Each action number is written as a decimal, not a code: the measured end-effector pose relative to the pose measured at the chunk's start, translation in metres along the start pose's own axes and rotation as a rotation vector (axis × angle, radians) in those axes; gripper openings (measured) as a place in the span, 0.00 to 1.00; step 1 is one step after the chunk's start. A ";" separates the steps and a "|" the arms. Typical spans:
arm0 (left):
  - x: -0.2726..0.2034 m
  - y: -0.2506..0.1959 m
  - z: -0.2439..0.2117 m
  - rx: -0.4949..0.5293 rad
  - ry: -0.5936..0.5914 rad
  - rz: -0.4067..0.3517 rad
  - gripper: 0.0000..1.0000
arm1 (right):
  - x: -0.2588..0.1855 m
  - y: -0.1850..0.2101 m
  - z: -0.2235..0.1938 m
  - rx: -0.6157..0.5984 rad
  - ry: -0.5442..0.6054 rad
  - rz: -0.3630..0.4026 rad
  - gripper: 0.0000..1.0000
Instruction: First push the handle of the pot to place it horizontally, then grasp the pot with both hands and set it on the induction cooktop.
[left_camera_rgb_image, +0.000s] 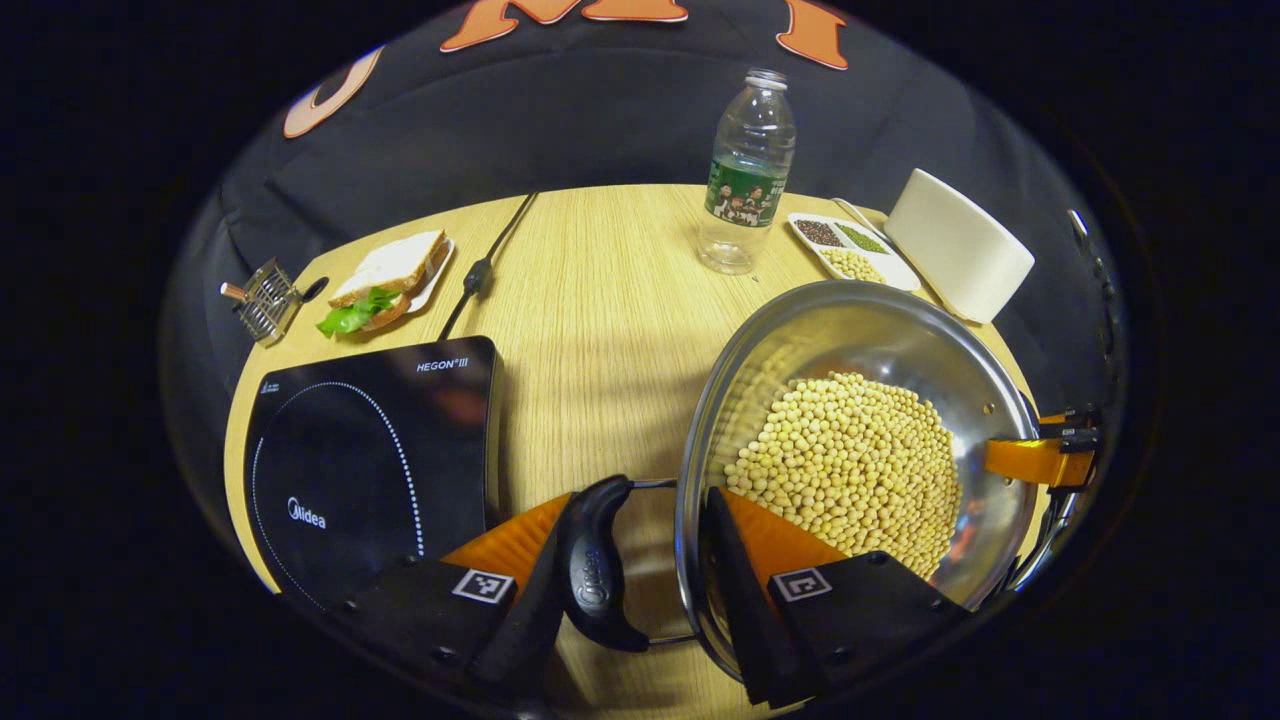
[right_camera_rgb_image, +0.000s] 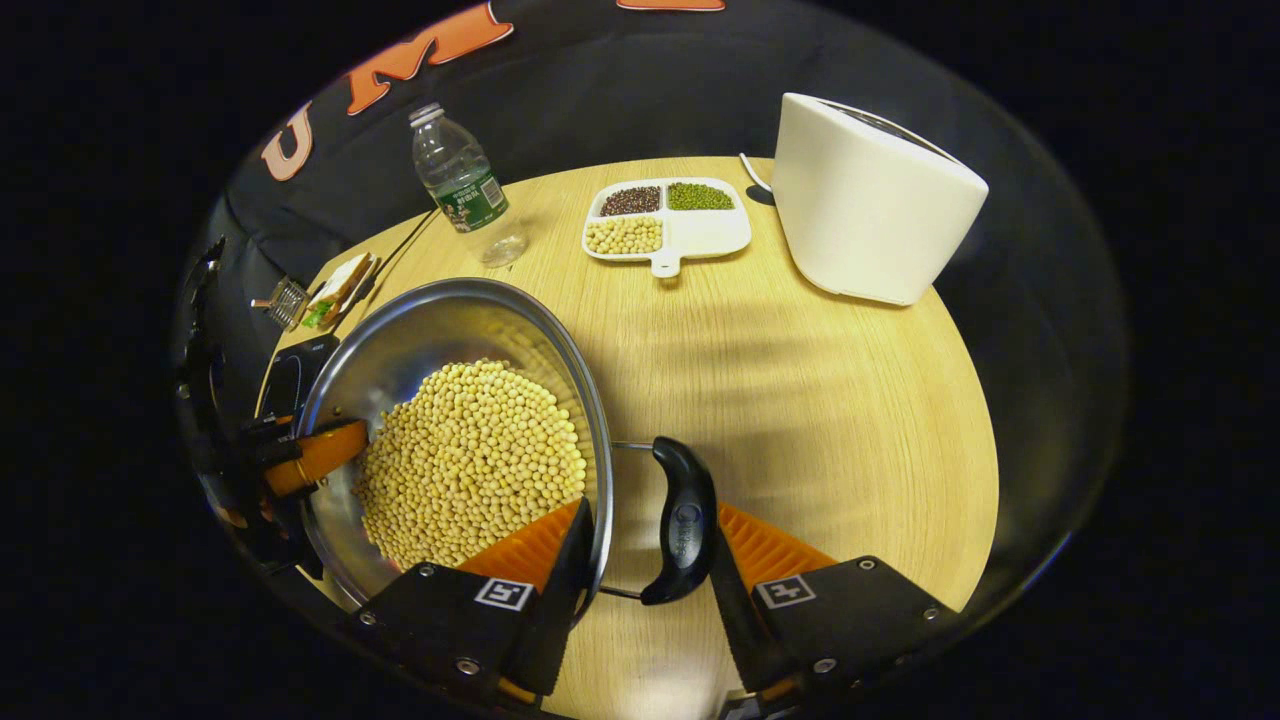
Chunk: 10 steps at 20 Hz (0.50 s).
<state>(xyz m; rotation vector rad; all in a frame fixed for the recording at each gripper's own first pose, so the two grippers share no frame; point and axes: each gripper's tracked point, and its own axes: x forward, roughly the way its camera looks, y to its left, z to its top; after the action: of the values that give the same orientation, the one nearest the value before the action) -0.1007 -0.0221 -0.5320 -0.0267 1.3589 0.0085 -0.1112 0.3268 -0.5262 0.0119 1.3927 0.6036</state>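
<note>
A steel pot (left_camera_rgb_image: 860, 330) full of soybeans (left_camera_rgb_image: 850, 460) stands on the wooden table, right of the black induction cooktop (left_camera_rgb_image: 370, 450). My left gripper (left_camera_rgb_image: 645, 500) straddles the pot's near rim and its black side handle (left_camera_rgb_image: 595, 570): one finger presses the handle from outside, the other is inside the pot. My right gripper (right_camera_rgb_image: 650, 525) grips the opposite black handle (right_camera_rgb_image: 685, 530) and rim of the pot (right_camera_rgb_image: 450, 310) the same way. Each view shows the other gripper's finger on the pot's far side. Whether the pot rests on the table I cannot tell.
At the back stand a water bottle (left_camera_rgb_image: 748, 170), a white sectioned dish (right_camera_rgb_image: 665, 225) of beans and a white container (right_camera_rgb_image: 870, 195). A sandwich (left_camera_rgb_image: 385, 280), a small metal rack (left_camera_rgb_image: 265, 300) and the cooktop's cable (left_camera_rgb_image: 480, 270) lie behind the cooktop.
</note>
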 end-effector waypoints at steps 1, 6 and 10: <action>0.001 -0.001 0.000 -0.005 -0.007 -0.006 0.79 | 0.000 0.000 0.000 0.007 0.004 -0.007 0.66; 0.000 0.003 0.004 -0.002 -0.027 -0.026 0.71 | -0.004 0.000 -0.003 0.046 0.035 -0.026 0.58; -0.005 0.001 0.008 -0.006 -0.023 -0.028 0.67 | -0.009 0.004 -0.007 0.051 0.060 -0.042 0.52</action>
<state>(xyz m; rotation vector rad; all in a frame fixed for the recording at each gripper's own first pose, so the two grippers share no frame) -0.0943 -0.0206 -0.5257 -0.0507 1.3353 -0.0104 -0.1197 0.3241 -0.5177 0.0055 1.4627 0.5367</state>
